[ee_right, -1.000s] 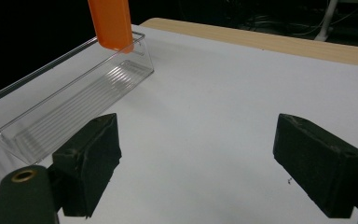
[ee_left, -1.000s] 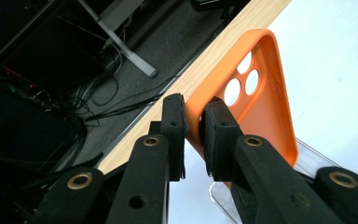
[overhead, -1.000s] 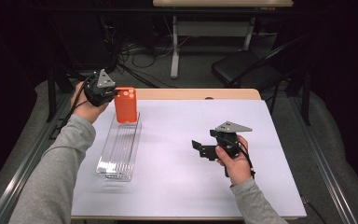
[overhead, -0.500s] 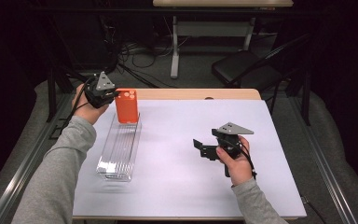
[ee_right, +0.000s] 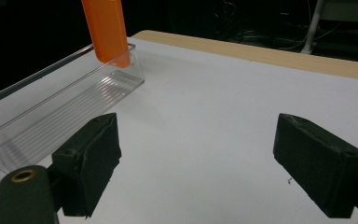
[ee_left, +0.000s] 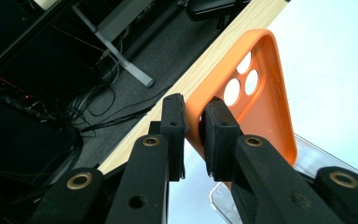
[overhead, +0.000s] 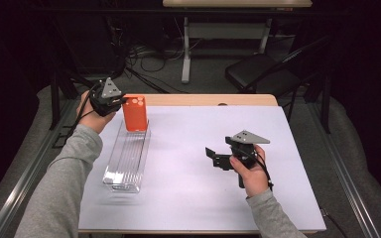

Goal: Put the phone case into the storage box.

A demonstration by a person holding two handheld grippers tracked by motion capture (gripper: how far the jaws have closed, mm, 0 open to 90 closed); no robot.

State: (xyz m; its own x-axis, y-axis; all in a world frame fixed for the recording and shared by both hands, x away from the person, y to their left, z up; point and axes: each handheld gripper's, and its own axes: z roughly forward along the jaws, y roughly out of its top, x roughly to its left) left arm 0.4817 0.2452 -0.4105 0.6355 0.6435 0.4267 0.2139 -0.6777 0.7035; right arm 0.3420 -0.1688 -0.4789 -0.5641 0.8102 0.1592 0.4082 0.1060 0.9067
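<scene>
Orange phone case stands in clear tray.

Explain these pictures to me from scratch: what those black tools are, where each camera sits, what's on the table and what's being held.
There is no robot here. A person holds a hand-held clamp with two black jaws in each hand. The high view looks down on the table from above. The other two pictures come from small cameras riding on each clamp, looking along its jaws.

The left gripper is shut on the edge of an orange phone case, holding it upright at the far end of a clear plastic tray. Whether the case touches the tray floor is hard to tell. The right gripper is open and empty, hovering over the bare white tabletop.
</scene>
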